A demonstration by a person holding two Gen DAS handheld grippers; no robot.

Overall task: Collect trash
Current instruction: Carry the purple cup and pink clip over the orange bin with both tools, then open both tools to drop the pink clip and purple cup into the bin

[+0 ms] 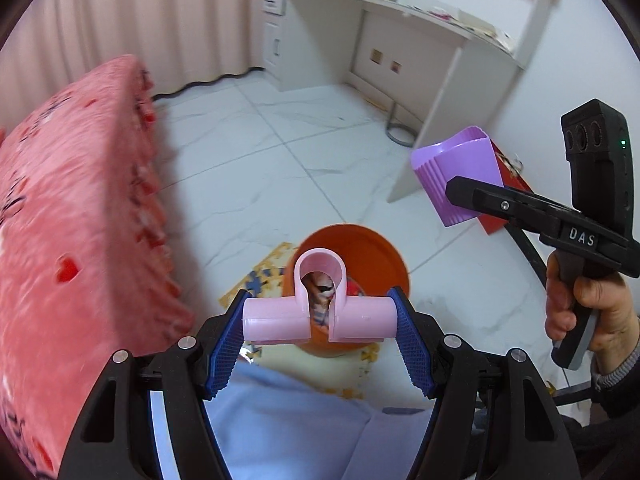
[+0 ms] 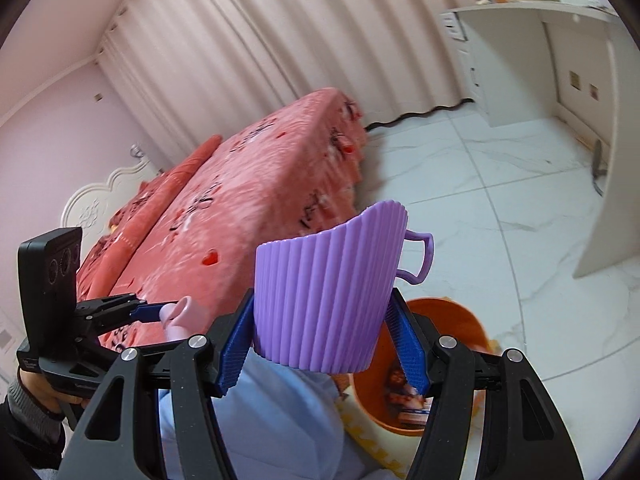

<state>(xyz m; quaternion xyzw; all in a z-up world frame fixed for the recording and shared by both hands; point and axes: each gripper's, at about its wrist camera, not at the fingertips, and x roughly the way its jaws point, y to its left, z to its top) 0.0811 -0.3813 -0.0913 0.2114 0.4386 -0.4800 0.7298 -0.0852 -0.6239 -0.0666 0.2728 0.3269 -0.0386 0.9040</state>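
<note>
While both hands are carrying their loads toward the bin, the bed [image 2: 240,184] is filling the left side of both views and the white floor [image 1: 280,168] is stretching away to a tabletop [image 1: 420,16] by the far wall. Between them, on a puzzle-pattern mat [image 1: 256,280], the orange bin [image 1: 360,248] is standing open, and some printed packaging is already lying inside it — so part of the collecting looks done.

What is left, I judge, is the drop itself. The right gripper [image 2: 324,344] is clamping a ribbed purple cup [image 2: 328,288] by its sides, upright, near the bin's rim but not yet over its mouth. The left gripper [image 1: 320,320] is pinching a pink clip [image 1: 320,304] end to end between its blue fingers [image 1: 412,340] — hanging directly above the bin as that camera sees it. Both grippers are pointing downward, the left one more steeply, each held by a hand [image 1: 592,312] on a pistol-style grip. Whether more trash is lying elsewhere, I cannot tell.
</note>
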